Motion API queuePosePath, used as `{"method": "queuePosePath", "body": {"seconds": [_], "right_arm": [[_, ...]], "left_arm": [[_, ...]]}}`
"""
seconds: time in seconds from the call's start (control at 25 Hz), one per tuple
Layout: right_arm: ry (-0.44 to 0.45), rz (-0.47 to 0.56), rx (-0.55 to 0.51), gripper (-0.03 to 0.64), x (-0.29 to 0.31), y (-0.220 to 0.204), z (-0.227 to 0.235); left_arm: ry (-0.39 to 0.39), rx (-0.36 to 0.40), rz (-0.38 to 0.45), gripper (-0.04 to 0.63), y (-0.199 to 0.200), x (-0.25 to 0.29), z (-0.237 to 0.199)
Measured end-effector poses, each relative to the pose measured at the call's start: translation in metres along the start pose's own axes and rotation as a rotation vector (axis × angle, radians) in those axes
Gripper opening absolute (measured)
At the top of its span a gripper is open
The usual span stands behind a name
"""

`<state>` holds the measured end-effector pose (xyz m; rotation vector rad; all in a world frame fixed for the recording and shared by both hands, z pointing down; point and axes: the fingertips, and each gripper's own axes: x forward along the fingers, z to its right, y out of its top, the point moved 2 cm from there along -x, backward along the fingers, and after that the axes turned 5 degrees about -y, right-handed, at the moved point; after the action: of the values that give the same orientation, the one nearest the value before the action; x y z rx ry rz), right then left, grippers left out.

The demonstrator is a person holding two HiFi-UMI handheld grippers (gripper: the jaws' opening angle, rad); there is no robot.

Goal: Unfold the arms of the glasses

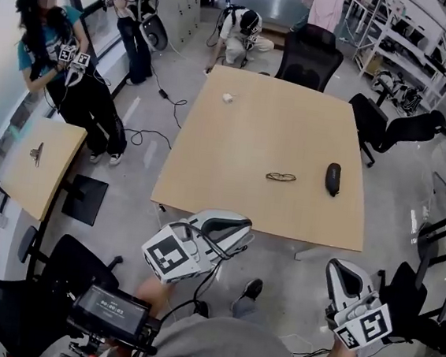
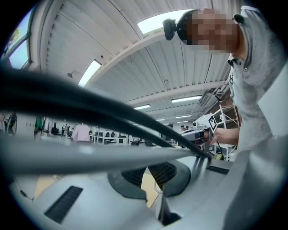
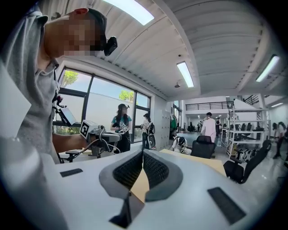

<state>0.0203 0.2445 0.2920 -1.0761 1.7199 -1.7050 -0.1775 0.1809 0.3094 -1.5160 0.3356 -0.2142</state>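
Observation:
A pair of thin-framed glasses (image 1: 280, 177) lies folded on the light wooden table (image 1: 230, 190), right of its middle. A black case (image 1: 333, 179) lies just right of them. My left gripper (image 1: 236, 224) hovers off the table's near edge, jaws shut with nothing between them (image 2: 147, 167). My right gripper (image 1: 342, 270) is lower right, also short of the table and shut on nothing (image 3: 142, 152). Both point toward the table. Thick cables (image 2: 90, 108) cross the left gripper view. The glasses show in neither gripper view.
A small white object (image 1: 228, 97) sits at the table's far side. Black office chairs stand behind (image 1: 310, 54) and to the right (image 1: 395, 128). A small side table (image 1: 38, 162) stands at left. People stand at far left (image 1: 61, 62); one crouches (image 1: 240, 33). Cables (image 1: 152, 135) lie on the floor.

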Motion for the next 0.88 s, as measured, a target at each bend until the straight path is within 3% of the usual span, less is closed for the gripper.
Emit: {"method": "queuePosePath", "body": {"seconds": [0.56,0.88], "right_arm": [[0.172,0.034,0.016,0.008,0.084,-0.007,0.183],[0.235,-0.002,0.053,0.008,0.130,-0.030,0.224]], "left_arm": [[0.135,0.019,-0.038,0.008,-0.009,0.151,-0.094],[0.149,-0.005,-0.067,0.008,-0.029,0.192,-0.132]]}}
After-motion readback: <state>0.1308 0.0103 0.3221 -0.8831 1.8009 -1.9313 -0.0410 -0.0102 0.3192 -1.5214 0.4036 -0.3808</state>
